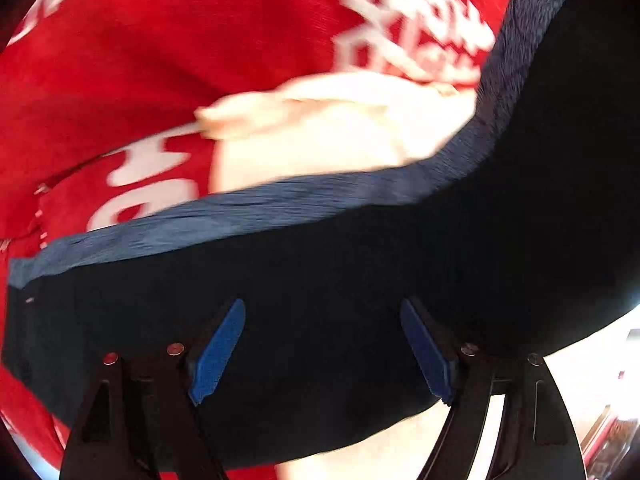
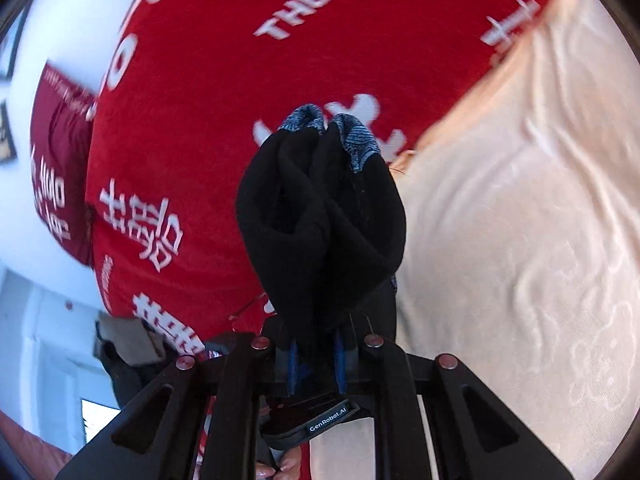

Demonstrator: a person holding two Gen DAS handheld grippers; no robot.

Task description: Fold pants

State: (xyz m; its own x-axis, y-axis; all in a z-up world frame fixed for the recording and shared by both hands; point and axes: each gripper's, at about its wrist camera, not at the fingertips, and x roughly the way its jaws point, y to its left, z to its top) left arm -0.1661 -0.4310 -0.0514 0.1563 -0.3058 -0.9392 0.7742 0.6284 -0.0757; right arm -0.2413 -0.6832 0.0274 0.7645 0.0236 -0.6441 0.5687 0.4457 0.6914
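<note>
The pants (image 1: 320, 264) are dark navy with a blue-grey waistband (image 1: 240, 212); in the left wrist view they stretch across the lower frame in a curve. My left gripper (image 1: 323, 308) hangs over them with its blue pads (image 1: 220, 352) wide apart, and the dark fabric lies behind them with no pad pressing on it. In the right wrist view my right gripper (image 2: 317, 356) is shut on a bunched fold of the pants (image 2: 320, 224), lifted off the surface. Bits of waistband (image 2: 360, 140) show at the top of the bunch. The fabric hides the right fingertips.
A red cloth with white lettering (image 2: 224, 120) covers the surface under both grippers (image 1: 140, 80). A cream embossed bedspread (image 2: 520, 240) lies to the right, and a cream fold (image 1: 320, 132) shows beyond the waistband. A white wall and door (image 2: 36, 340) stand at left.
</note>
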